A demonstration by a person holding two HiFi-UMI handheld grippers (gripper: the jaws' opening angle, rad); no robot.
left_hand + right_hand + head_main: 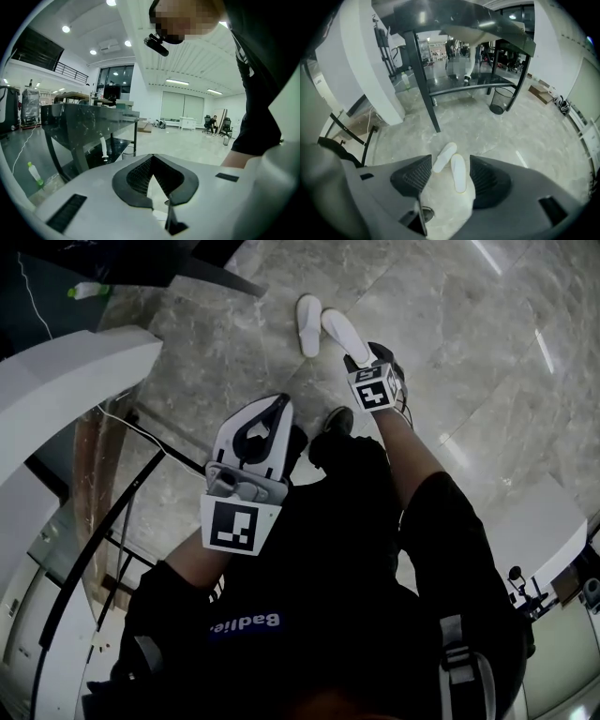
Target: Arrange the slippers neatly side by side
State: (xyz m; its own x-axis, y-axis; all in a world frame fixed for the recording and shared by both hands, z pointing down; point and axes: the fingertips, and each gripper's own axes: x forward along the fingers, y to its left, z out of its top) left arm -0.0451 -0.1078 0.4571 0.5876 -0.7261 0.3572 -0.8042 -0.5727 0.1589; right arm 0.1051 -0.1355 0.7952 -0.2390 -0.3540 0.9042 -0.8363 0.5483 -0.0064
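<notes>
Two white slippers lie close together on the marble floor. In the head view the left slipper (308,324) points straight away and the right slipper (345,335) slants, so they form a narrow V. My right gripper (367,360) hovers at the near end of the right slipper. Its jaws stand wide open, and both slippers (444,157) (458,172) show through the gap, untouched by the pads (414,176). My left gripper (265,411) is held up near my body, away from the slippers. The tips of the left gripper (152,158) meet, with nothing between them.
A black-legged table (423,79) stands beyond the slippers, with a mesh waste bin (501,100) under it. A green bottle (89,290) sits on a low dark shelf. A white curved counter (66,371) is at the left, and a cable (141,432) trails over the floor. My black shoe (337,418) is near the slippers.
</notes>
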